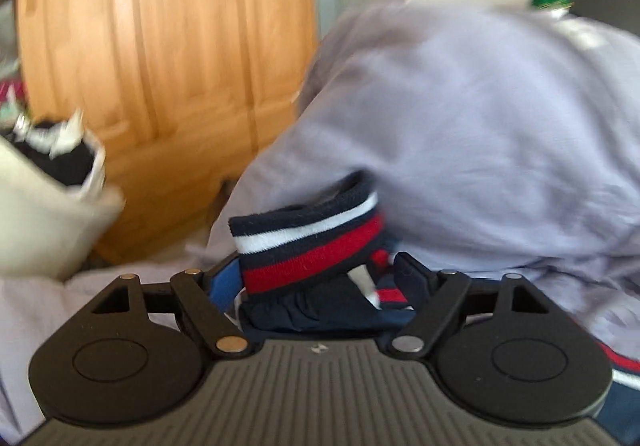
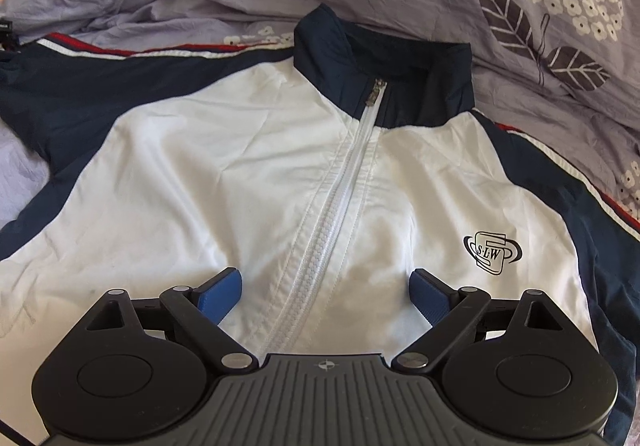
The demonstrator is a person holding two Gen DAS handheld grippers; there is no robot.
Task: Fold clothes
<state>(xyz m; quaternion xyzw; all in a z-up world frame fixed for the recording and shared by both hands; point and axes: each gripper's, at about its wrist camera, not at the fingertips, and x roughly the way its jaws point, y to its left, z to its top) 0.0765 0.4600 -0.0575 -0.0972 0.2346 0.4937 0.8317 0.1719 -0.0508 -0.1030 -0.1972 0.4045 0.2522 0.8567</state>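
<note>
A white and navy zip-up jacket (image 2: pixel 240 166) lies face up on the bed, its navy collar (image 2: pixel 400 66) at the far end. My right gripper (image 2: pixel 326 294) hovers open over the chest, with the white zipper (image 2: pixel 344 190) running between its fingers and nothing pinched. The view from the left wrist is blurred. There the sleeve's striped cuff (image 1: pixel 312 242), navy, white and red, stands between the wide-spread fingers of my left gripper (image 1: pixel 320 278). The right finger (image 1: pixel 412 274) stands apart from the cuff. The pads do not clamp it.
A rumpled lilac duvet (image 1: pixel 480 126) with leaf and flower prints (image 2: pixel 520 14) is heaped behind the jacket. A wooden door (image 1: pixel 160 46) stands beyond the bed's left side. A white bag (image 1: pixel 40 206) holding dark items sits at the left edge.
</note>
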